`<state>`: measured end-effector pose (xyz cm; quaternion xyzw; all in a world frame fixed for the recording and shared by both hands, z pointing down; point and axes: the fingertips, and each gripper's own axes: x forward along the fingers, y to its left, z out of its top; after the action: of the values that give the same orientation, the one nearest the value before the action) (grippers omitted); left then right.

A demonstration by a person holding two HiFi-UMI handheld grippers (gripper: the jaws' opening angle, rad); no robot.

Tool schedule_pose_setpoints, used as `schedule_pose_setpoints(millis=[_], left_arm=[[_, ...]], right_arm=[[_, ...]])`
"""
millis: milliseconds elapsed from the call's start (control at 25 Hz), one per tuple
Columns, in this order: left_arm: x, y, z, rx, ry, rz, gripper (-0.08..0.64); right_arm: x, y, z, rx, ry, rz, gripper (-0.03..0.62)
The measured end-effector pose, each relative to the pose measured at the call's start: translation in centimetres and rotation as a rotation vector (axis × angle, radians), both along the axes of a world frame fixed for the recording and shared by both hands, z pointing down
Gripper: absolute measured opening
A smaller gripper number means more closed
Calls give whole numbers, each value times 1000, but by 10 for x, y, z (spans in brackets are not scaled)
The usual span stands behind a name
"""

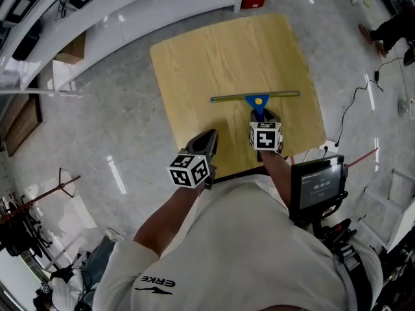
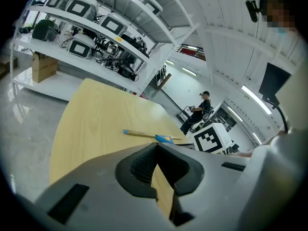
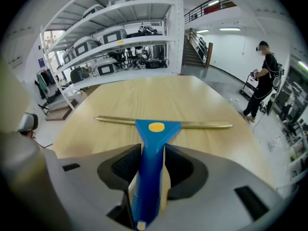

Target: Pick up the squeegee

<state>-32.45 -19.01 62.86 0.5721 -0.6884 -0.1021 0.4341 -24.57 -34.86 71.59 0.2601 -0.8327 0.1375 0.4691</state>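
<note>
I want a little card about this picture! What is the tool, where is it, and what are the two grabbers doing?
Tool: squeegee, with a blue handle and a long thin blade
Where: lying flat on the wooden table
Right gripper: open, jaws on either side of the blue handle, thin gaps showing on both sides
Left gripper: open, nothing between its jaws, near the table's front edge
Picked up yet: no

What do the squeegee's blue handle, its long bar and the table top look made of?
Blue squeegee handle: likely moulded plastic, smooth and even in colour, with fine ribs near its end.
Long brass-coloured blade bar: probably metal, judging by its thin, shiny look.
Light square table top: wood-grain pattern, wood or laminate; I cannot tell which.
</note>
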Motion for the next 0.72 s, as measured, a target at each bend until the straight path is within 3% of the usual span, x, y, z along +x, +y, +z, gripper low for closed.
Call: schedule_pose_setpoints(millis=[120, 720], left_arm=[[1, -2, 2, 1, -1, -2, 5], [3, -11, 6, 13, -8, 0, 5]], right_arm=[[2, -5, 0, 11, -2, -4, 140], [1, -4, -3, 35, -51, -80, 138]])
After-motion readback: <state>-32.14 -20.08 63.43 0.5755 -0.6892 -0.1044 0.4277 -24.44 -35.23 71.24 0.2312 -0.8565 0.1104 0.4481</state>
